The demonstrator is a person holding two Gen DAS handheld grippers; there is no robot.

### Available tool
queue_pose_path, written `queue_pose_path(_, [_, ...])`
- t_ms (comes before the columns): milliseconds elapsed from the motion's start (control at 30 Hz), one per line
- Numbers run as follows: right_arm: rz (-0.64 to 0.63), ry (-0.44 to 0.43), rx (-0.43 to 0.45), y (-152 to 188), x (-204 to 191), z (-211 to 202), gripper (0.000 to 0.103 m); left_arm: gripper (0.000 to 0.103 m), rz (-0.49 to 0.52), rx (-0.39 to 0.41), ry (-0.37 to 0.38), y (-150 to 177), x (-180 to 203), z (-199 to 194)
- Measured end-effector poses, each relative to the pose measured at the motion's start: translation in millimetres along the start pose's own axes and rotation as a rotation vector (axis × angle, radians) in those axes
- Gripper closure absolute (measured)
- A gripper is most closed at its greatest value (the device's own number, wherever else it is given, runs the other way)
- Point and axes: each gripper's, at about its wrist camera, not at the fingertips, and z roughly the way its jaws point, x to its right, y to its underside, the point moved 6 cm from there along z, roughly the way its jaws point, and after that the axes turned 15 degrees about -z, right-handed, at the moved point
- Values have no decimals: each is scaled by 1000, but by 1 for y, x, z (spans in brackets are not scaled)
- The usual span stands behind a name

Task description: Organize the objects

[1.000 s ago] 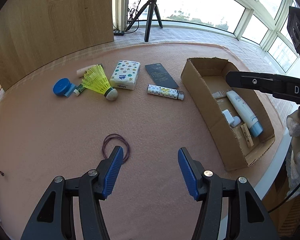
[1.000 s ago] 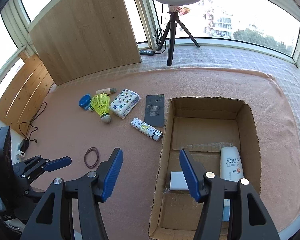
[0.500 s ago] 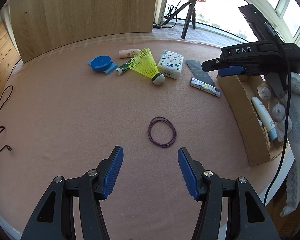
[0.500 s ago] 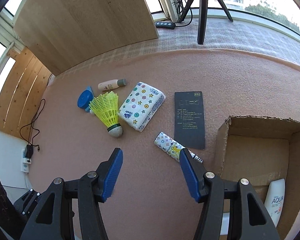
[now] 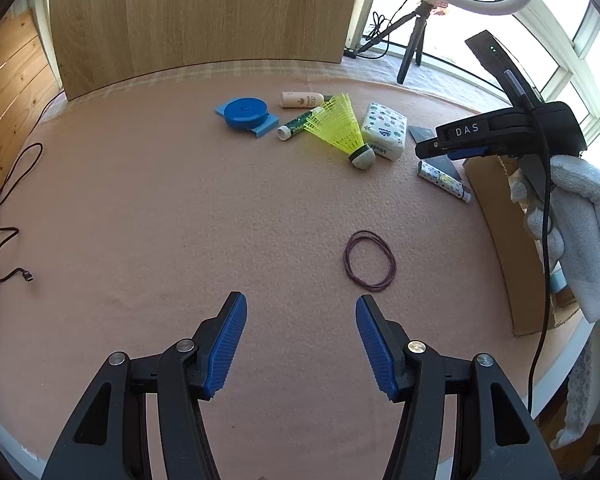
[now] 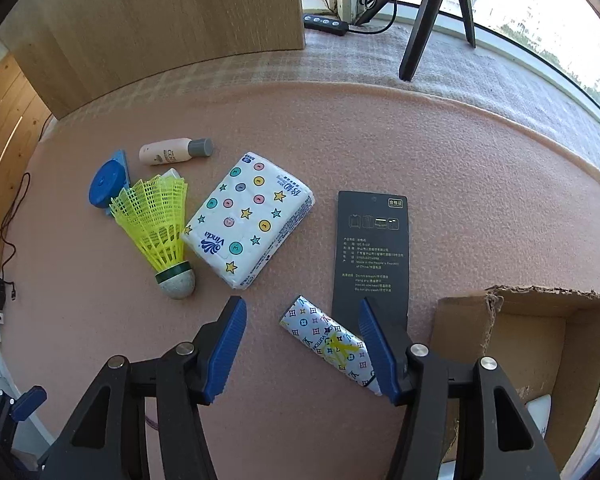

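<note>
Cardboard box (image 6: 540,344), lower right of the right wrist view, is the drop target, hence the loose items beside it. Tissue pack (image 6: 248,220) at centre left, black card (image 6: 372,248) right of it, shuttlecock (image 6: 160,232) touching the pack's left. Right gripper (image 6: 300,340), bottom centre: jaws apart and just been closing, patterned tube (image 6: 324,340) lies between them, not yet pinched; likely next pick. Left gripper (image 5: 300,340) open, empty, hair band (image 5: 370,260) just above its right finger.
</note>
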Motion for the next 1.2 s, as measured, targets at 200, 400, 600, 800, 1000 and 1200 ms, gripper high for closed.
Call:
queue_pose_path(200, [-9, 9, -48, -3, -1, 11, 64, 42, 9, -1, 17, -2, 5, 1])
queue_pose_path(400, [-4, 8, -107, 1, 0, 27, 64, 42, 5, -4, 20, -3, 2, 3])
queue_pose_path(600, [28, -15, -119, 12, -2, 25, 64, 43, 2, -7, 23, -4, -1, 4])
queue_pose_path(800, [69, -54, -123, 31, -8, 21, 64, 43, 11, -17, 30, -3, 1, 7])
queue_pose_path(1000, [113, -209, -99, 55, -22, 7, 65, 42, 26, -23, 36, -2, 6, 9])
queue_pose_path(1200, [212, -124, -26, 80, -11, -25, 64, 42, 35, -25, 41, -2, 10, 11])
